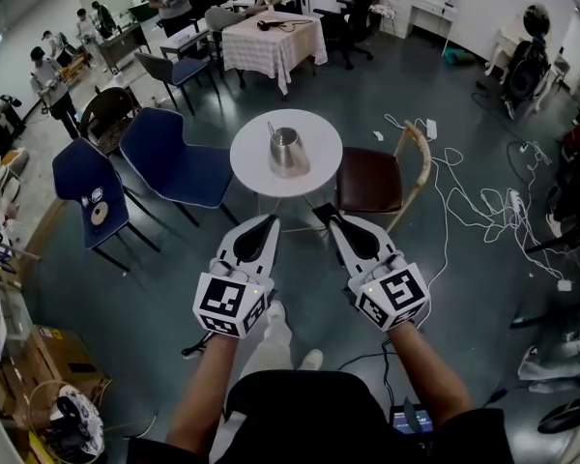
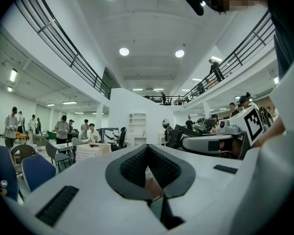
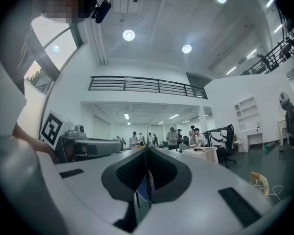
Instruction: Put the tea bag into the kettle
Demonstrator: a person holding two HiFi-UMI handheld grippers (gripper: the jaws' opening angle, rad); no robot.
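Trouble spots, left to right: blue chairs (image 1: 174, 162) are parked in the left half of the head view, just beside the round white table (image 1: 246, 167), so a chair leg could get clipped if the table is approached from that side. Low in the centre, the left gripper (image 1: 271, 220) is held with its jaws pressed together and nothing is seen between them. The same goes for the right gripper (image 1: 321, 211) just beside it, closed on nothing. The kettle (image 1: 288, 153) is sat upright mid-table, well apart from both grippers, and no tea bag can be made out anywhere, not on the tabletop and not in either gripper view. That's probably the biggest risk: if the bag is hidden behind the kettle, it could be missed or pinched badly, and the kettle could be knocked over while it's hunted for. A brown chair (image 1: 369, 180) is tucked against the table's right side, and loose cables (image 1: 464, 196) are strewn over the floor at right, so tripping can't be ruled out.
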